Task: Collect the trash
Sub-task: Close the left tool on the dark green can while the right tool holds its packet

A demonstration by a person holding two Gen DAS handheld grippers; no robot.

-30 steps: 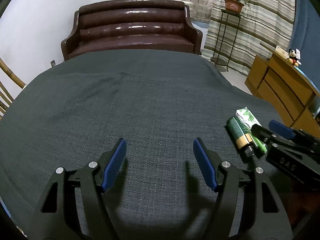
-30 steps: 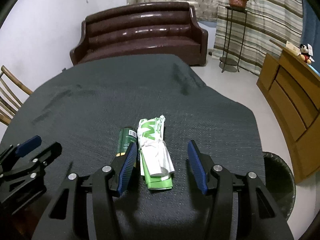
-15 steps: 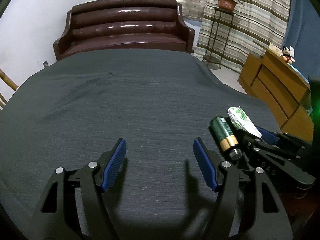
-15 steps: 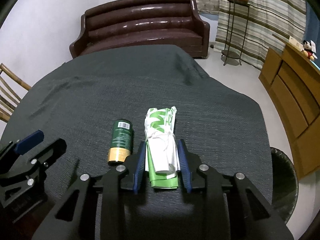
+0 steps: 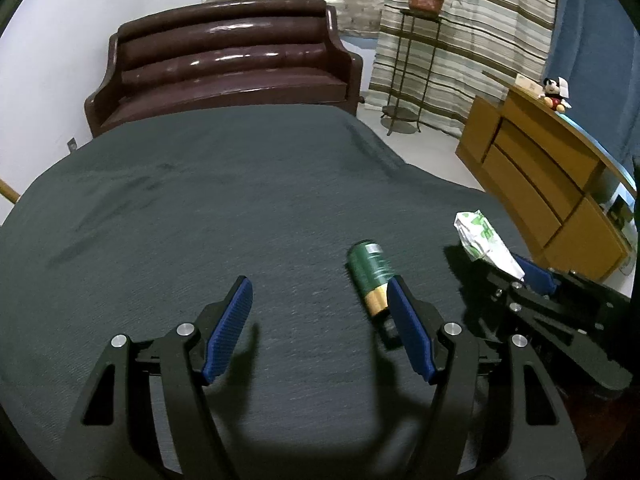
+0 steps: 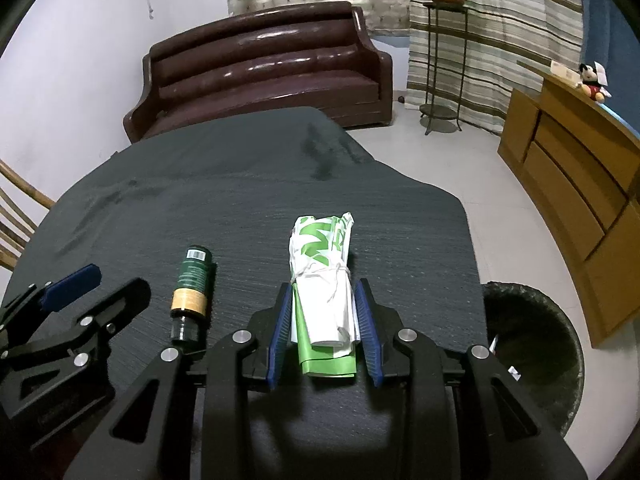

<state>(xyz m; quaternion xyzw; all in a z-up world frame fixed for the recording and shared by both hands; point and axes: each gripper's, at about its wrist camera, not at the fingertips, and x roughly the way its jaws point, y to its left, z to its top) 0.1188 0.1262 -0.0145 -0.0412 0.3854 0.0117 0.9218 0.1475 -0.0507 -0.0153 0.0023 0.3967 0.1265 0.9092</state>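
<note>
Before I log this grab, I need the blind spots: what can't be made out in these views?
- Bottle cap: the left finger covers it in the left view; label print too small in both.
- Bin contents: dark, cut off by the right view's edge.
- Wrapper underside: hidden between the right gripper pads.

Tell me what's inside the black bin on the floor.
Inside the bin, a few pale scraps show near its left wall. The rest is dark, and the right gripper covers its near-left rim.
</note>
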